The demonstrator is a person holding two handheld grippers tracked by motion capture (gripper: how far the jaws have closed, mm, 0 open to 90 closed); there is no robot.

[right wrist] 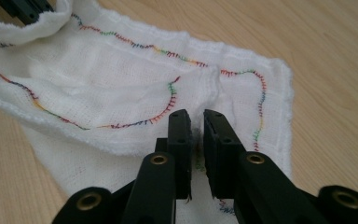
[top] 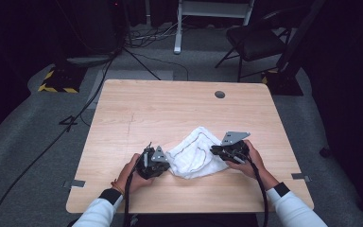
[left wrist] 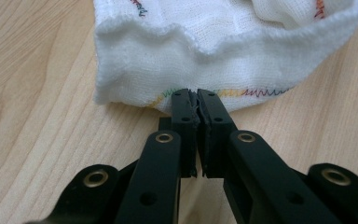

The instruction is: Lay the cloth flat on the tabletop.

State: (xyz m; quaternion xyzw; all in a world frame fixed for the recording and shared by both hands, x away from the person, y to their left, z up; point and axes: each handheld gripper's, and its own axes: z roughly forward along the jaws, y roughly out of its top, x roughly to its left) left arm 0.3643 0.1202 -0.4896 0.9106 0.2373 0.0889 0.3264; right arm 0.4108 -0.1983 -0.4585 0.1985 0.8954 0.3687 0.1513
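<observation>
A white cloth with a rainbow-stitched hem lies crumpled on the wooden table near its front edge. My left gripper is at the cloth's left side. In the left gripper view, the left gripper is shut on the stitched hem of the cloth. My right gripper is at the cloth's right side. In the right gripper view, the right gripper has its jaws pinched on a fold of the cloth. The left gripper's jaw tips show at the cloth's far corner.
A round cable hole sits near the table's far edge. Behind the table stand a dark chair and a white frame, with cables on the grey floor. Tape marks lie by the table's front corners.
</observation>
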